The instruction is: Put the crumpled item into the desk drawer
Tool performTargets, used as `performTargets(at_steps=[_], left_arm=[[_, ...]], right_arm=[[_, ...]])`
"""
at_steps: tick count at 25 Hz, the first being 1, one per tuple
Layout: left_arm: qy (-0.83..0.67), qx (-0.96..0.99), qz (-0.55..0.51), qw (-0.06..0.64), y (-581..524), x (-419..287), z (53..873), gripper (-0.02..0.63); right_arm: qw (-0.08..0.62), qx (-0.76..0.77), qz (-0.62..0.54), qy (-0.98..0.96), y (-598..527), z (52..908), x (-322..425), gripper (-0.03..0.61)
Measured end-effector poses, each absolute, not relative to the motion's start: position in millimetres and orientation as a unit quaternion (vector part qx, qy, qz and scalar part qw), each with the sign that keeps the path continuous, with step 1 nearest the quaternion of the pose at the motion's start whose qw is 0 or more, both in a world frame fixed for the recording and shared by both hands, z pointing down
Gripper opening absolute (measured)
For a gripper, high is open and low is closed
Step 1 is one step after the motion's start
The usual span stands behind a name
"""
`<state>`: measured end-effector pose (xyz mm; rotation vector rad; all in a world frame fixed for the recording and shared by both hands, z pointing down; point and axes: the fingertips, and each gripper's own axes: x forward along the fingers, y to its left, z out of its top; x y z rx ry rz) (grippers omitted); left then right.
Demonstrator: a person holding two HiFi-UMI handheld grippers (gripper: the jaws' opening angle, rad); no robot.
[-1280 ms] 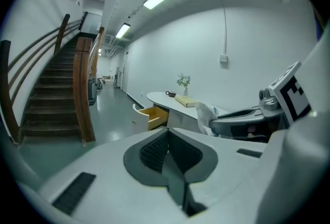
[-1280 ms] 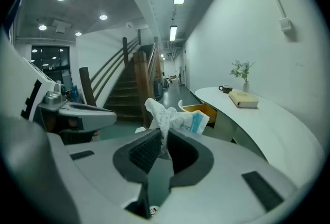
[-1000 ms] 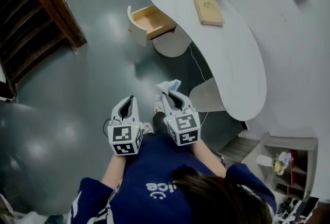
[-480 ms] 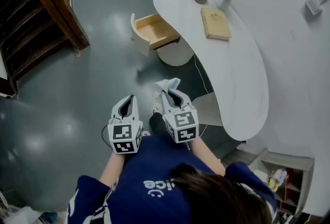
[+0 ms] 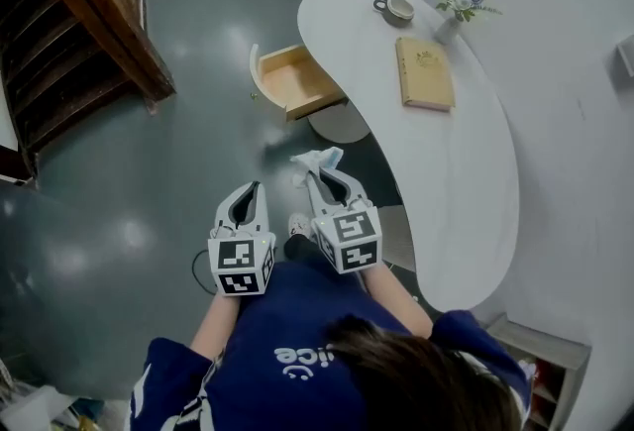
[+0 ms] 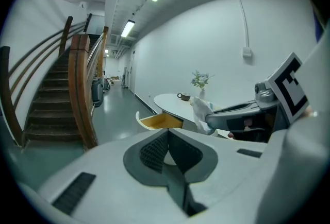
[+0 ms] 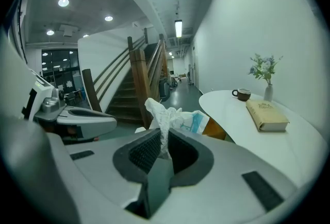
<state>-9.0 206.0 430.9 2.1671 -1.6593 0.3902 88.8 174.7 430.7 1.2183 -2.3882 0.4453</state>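
Crumpled item: a white wad with a pale blue printed patch. It is clamped between the jaws of the right hand-held gripper, and its loose end sticks out past the tips. The grip looks the same as a second ago.

Position: the item is carried in the air, short of the open drawer. In the head view the gap between wad and drawer front is smaller than a second ago, and the white surface has shifted with the drawer. Judgement: the person is walking up to the drawer, so this is the carry phase and placement has not begun.

Drawer: pulled out, and its wooden inside shows no contents from the head view. It probably needs no opening step.

Left hand-held gripper: jaws together with nothing between them. It rides just beside the right one, equally short of the drawer.

Past the drawer, on the surface: book, cup, vase of flowers. None has moved on the surface.

Next requirement: bring the wad over the drawer opening before release.
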Motion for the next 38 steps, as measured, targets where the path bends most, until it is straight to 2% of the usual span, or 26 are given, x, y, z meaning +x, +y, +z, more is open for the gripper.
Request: performTargets(at_steps=[19, 38], left_arm=[[-0.582, 0.774, 0.143, 0.204, 116, 22, 447, 0.003], [-0.547, 0.797, 0.153, 0.206, -1, -23, 461, 0.003]], right_arm=[[0.214, 0.425, 0.185, -0.860, 84, 446, 110, 0.052], [0.234, 0.453, 0.180, -0.841, -10, 453, 73, 0.052]])
